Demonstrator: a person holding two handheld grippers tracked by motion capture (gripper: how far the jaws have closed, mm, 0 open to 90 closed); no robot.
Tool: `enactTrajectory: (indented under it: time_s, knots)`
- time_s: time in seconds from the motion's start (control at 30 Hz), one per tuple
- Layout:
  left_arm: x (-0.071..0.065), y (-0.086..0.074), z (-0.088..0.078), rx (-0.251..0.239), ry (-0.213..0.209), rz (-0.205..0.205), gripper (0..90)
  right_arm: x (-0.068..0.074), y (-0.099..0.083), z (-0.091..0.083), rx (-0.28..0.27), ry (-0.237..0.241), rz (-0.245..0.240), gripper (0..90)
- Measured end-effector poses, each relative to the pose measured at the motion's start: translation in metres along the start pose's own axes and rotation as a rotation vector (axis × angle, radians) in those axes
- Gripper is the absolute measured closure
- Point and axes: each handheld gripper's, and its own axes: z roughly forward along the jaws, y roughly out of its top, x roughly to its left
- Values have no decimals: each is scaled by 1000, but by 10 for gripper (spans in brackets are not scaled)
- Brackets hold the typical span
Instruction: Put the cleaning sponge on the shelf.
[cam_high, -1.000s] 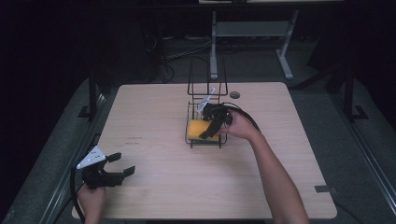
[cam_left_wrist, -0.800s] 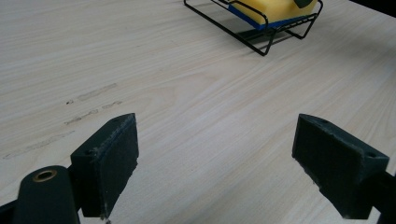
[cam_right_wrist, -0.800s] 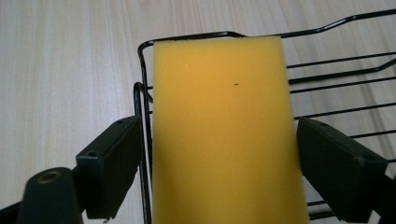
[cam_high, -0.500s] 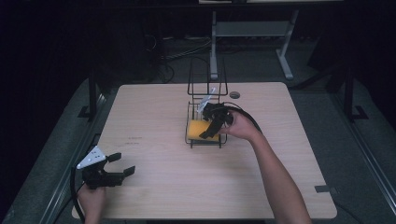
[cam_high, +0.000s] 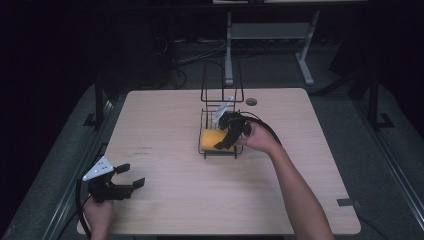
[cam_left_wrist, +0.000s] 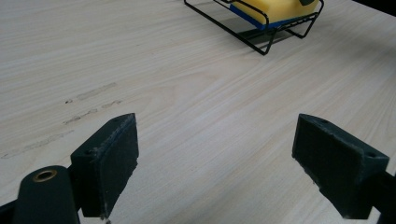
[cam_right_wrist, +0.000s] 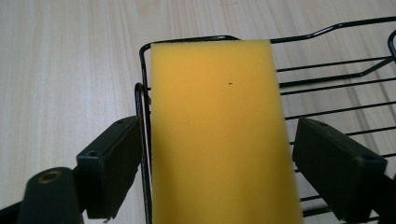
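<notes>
Yellow sponge (cam_right_wrist: 217, 135) lies in a black wire rack (cam_high: 221, 131) near the middle of the pale wood table (cam_high: 165, 120), a little toward the far side. In the left gripper view the sponge shows a blue underside. The right gripper (cam_right_wrist: 217, 175) hangs over the rack with its jaws spread wide, one on each side of the sponge and neither touching it; its left jaw sits outside the rack's rim. The left gripper (cam_high: 129, 179) rests at the near left of the table, well apart from the rack, jaws wide open and holding nothing.
</notes>
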Motion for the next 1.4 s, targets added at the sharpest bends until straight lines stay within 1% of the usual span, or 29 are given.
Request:
enactTrajectory:
  time_s: [0.13, 0.17, 0.23, 0.33, 0.37, 0.53, 0.57, 0.6, 0.63, 0.67, 0.7, 0.8, 0.93, 1.13, 1.23, 1.33, 1.4]
  knots:
    - [0, 0, 0, 2, 1, 1, 141, 1, 1, -2, -14, -4, -6, 158]
    - [0, 0, 0, 1, 0, 0, 141, 2, 1, -4, -32, 4, -3, 157]
    - [0, 0, 0, 0, -1, -1, 141, 3, 1, -5, -42, 2, -1, 157]
    - [0, 0, 0, -1, -1, -5, 141, 4, 1, -6, -49, 4, -3, 157]
    - [1, 0, 0, -1, -1, -4, 141, 5, 1, -5, -50, 3, -12, 157]
    - [1, 0, 0, 1, -1, -2, 141, 8, 1, -5, -53, 3, -12, 157]
    - [1, 0, 0, 1, -1, -3, 141, 10, 1, -6, -55, -3, -15, 157]
    - [1, 0, 0, 3, 0, -4, 141, 12, 0, -7, -65, -26, -26, 157]
    - [1, 0, 0, 2, -1, -4, 141, 13, 0, -7, -75, -35, -33, 157]
    - [1, 0, 0, 2, -1, -4, 141, 13, 0, -7, -75, -35, -33, 157]
    - [0, 0, 0, 2, -1, -2, 141, 14, -2, -8, -70, -30, -23, 157]
    - [0, 0, 1, 3, 0, 0, 141, 14, -2, -8, -73, -27, -25, 157]
    - [0, 0, 1, 1, -1, 0, 140, 18, -3, -9, -91, -38, -37, 157]
    - [0, 0, 1, 0, 0, 0, 141, 21, -8, -9, -101, -51, -31, 157]
    - [0, 0, 1, -1, 1, -1, 141, 22, -9, -8, -106, -52, -36, 157]
    - [0, 0, 1, 1, -1, 0, 141, 24, -9, -11, -123, -52, -44, 156]
    - [0, 0, 1, 1, -1, 0, 141, 25, -9, -11, -127, -61, -43, 153]
